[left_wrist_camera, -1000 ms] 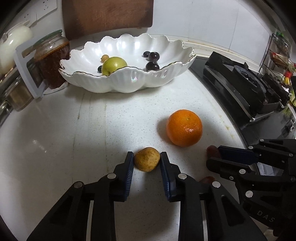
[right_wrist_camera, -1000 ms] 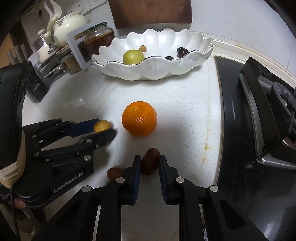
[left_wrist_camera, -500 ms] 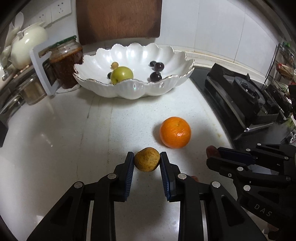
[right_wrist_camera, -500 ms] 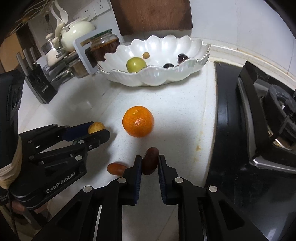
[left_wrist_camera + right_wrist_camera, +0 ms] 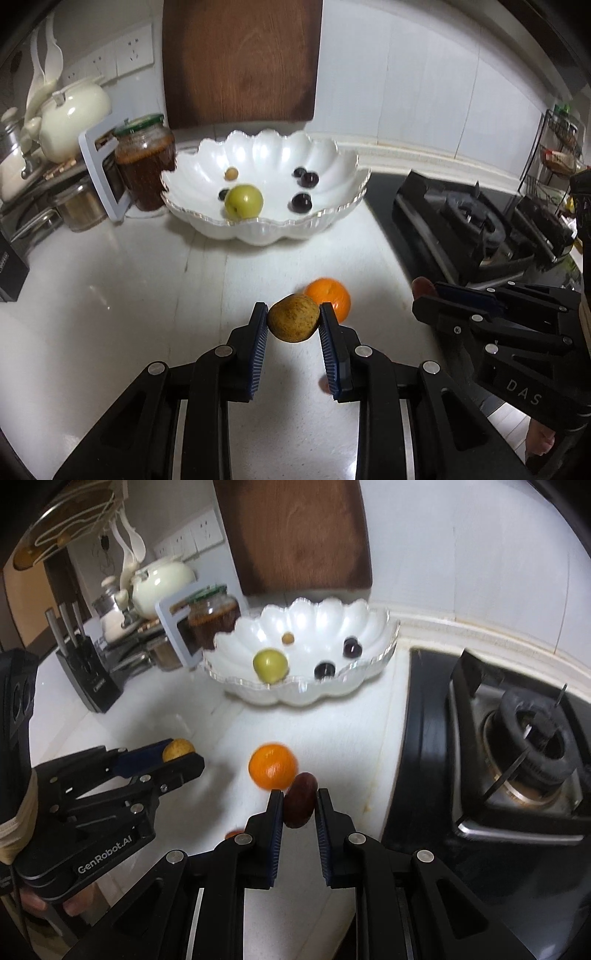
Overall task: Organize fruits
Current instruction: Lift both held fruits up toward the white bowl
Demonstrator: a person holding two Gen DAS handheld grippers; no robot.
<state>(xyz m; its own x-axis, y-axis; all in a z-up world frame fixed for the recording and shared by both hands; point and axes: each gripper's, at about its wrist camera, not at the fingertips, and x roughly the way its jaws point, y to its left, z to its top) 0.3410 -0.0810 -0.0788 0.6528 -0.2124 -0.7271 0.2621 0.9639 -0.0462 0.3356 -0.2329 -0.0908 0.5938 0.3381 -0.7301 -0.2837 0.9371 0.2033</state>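
bowl contents: white scalloped bowl point(image 5: 258, 229) holds 1 green fruit point(image 5: 243, 201), 1 small tan fruit point(image 5: 231, 173), 4 small dark fruits point(image 5: 301, 202) counted in left view.
worktop fruit: 1 orange point(image 5: 328, 297) on the worktop point(image 5: 110, 295), near side of the bowl; 1 small reddish fruit point(image 5: 233, 834) nearer still, mostly hidden behind the right fingers.
left gripper point(image 5: 293, 325): fingers pinching 1 brown speckled fruit point(image 5: 293, 323), one on each flank; long axis across the fingers; clear of the worktop, in front of the orange.
right gripper point(image 5: 299, 806): fingers pinching 1 dark red oblong fruit point(image 5: 300, 799); long axis runs along the fingers, tilted, far end sticking past the tips; just beside the orange.
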